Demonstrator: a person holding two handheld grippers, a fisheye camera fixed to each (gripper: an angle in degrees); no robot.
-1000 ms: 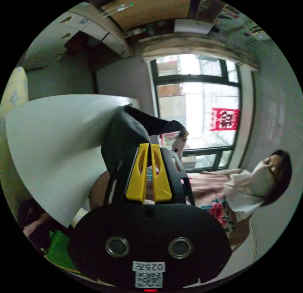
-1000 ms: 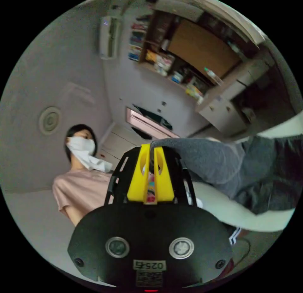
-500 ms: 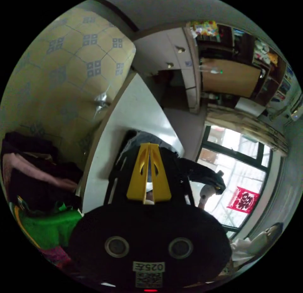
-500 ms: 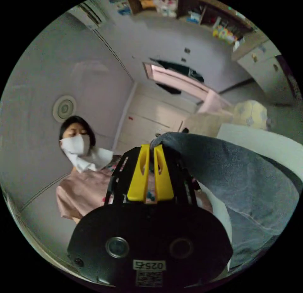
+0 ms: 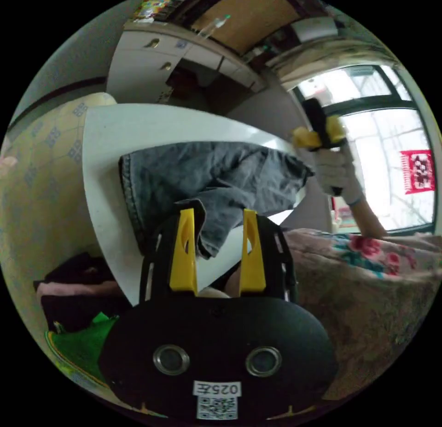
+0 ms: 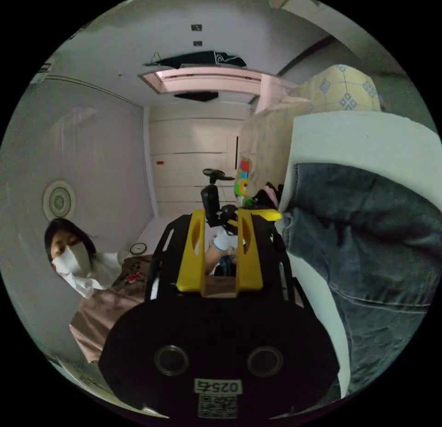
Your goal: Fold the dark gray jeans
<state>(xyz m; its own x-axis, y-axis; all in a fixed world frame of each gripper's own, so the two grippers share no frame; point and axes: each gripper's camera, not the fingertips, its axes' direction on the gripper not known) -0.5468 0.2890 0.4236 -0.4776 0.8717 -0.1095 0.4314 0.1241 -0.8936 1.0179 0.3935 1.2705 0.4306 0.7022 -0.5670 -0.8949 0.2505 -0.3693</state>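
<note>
The dark gray jeans (image 5: 207, 173) lie bunched in a folded heap on the white table (image 5: 110, 123). One corner of them droops between the spread jaws of my left gripper (image 5: 217, 213), which is open and not pressing the cloth. At the jeans' far end a gloved hand (image 5: 335, 171) holds my right gripper (image 5: 317, 134). In the right gripper view the jeans (image 6: 368, 233) lie to the right on the table (image 6: 368, 132). My right gripper (image 6: 221, 215) stands open beside them with nothing between its jaws. Beyond it the left gripper (image 6: 260, 213) shows at the table edge.
A heap of dark, pink and green clothes (image 5: 73, 307) sits beside the table. A yellow patterned cushion (image 5: 41, 146) stands behind it. The person (image 6: 87, 270) in a floral top stands close to the table edge. Cabinets (image 5: 152, 58) and a window (image 5: 391, 118) lie beyond.
Both grippers were shut on the jeans and held them up; now both are open and the jeans lie on the table. Both cameras have swung round.
</note>
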